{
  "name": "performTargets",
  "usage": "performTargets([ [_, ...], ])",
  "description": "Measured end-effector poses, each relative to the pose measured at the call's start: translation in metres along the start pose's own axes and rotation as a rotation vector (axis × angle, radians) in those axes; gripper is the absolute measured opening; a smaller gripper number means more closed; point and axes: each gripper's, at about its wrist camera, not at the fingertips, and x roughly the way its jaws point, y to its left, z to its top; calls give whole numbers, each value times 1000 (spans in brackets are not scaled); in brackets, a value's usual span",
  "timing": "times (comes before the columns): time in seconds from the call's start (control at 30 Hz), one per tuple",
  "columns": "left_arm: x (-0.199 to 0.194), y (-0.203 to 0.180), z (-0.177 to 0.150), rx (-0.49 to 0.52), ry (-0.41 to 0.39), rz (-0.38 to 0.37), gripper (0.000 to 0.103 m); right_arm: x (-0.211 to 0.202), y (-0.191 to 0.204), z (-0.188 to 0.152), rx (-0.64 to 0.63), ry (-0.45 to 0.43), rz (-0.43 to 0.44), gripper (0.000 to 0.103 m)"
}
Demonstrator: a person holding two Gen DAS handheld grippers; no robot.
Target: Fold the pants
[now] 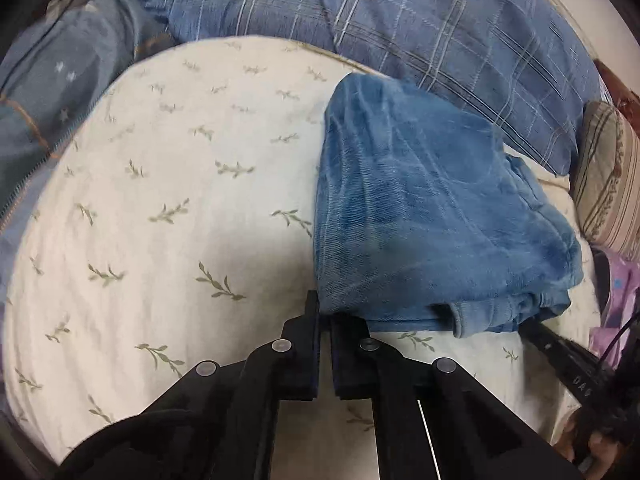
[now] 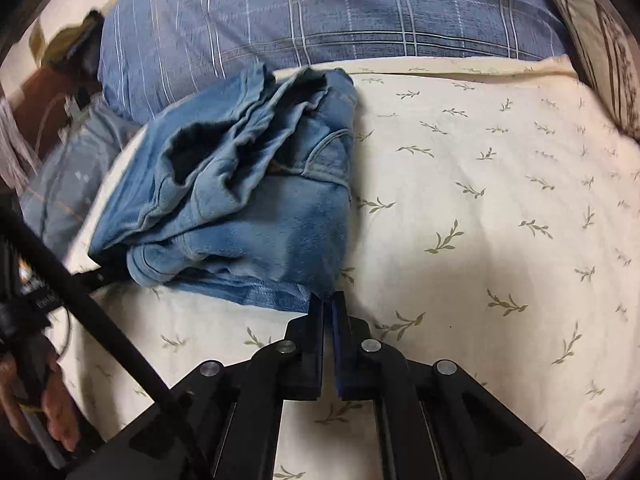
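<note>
Blue jeans [image 1: 420, 208] lie folded into a thick bundle on the leaf-print sheet [image 1: 180, 200], pocket and waistband layers showing on top [image 2: 248, 184]. My left gripper [image 1: 325, 312] is shut, its tips against the bundle's near left corner. My right gripper [image 2: 330, 300] is shut too, tips touching the near right corner. Whether any denim is pinched between either pair of pads cannot be made out. Each view shows the other tool's black frame [image 2: 80, 280] reaching the bundle's opposite near corner, its tips hidden by the denim.
A blue plaid pillow [image 2: 320, 12] lies right behind the jeans. A striped cushion [image 1: 608, 176] sits at the far right, star-print blue bedding [image 1: 60, 100] at the left, purple cloth [image 1: 620, 292] by the right edge. A hand [image 2: 56, 412] holds the left tool.
</note>
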Motion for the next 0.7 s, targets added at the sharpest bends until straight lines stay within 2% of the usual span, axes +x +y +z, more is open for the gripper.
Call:
performTargets([
  [0.1,-3,0,-4,-6,4,3,6,-6,6,0,-26,-12,-17,3],
  [0.13,-4,-1,-6,-6,8,8,8,-5,6,-1,-27,-7,-17,9],
  [0.2,-8,-3,-7,9,0,24,13,-6,6,-3,-19,0,-6,11],
  [0.23,-11,-6,-7,24,-10,36,17,-8,6,-3,-14,0,2,16],
  [0.3,-18,-13,-9,65,-38,71,36,-11,6,-4,-6,-3,23,31],
  [0.33,-21,-14,-9,77,-51,79,38,-13,5,-5,2,-8,23,44],
  [0.37,-24,-17,-11,89,-63,86,38,-14,5,-7,13,-10,24,51],
  [0.53,-31,-26,-23,110,-69,84,40,-17,1,-16,81,13,69,53],
  [0.63,-37,-33,-29,150,-94,95,46,-18,0,-21,117,18,90,62],
  [0.7,-40,-39,-33,182,-113,113,50,-16,1,-21,120,19,95,65],
])
